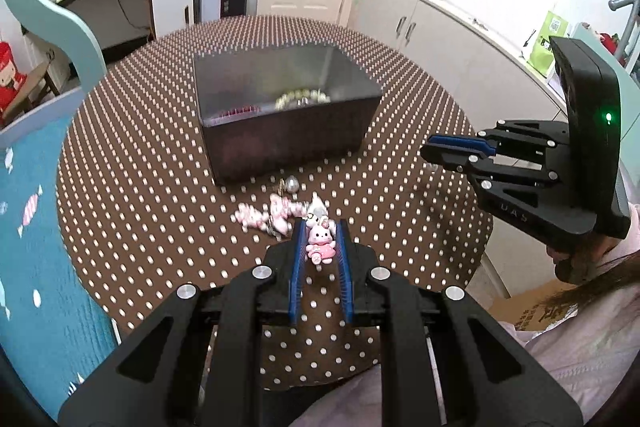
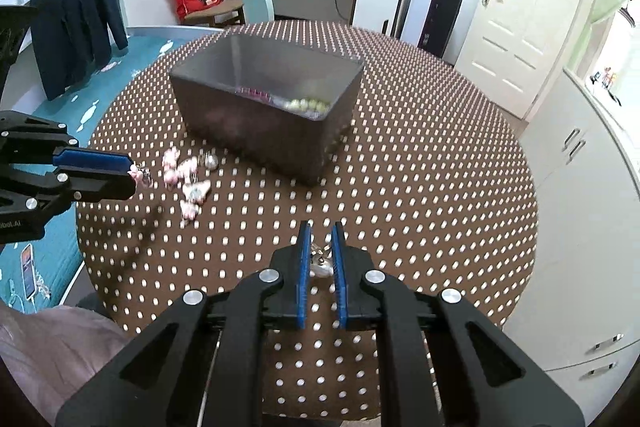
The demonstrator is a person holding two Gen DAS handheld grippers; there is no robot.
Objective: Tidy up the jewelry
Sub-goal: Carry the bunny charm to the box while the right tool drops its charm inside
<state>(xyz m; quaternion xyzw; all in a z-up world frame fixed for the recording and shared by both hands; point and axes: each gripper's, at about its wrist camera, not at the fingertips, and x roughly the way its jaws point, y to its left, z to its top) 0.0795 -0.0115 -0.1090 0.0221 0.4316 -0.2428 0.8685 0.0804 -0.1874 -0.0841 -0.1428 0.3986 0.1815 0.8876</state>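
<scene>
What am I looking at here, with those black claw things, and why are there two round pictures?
These are two hand-held grippers, one in each of a person's hands, each with a fisheye camera looking along its blue-padded fingers. One picture is from the left gripper, the other from the right gripper. Below is a round table under a brown dotted cloth, with a dark box that already holds beads. Loose pink charms lie in front of it. The left gripper is closed on a pink bunny charm; the right is closed on a small silvery trinket.
</scene>
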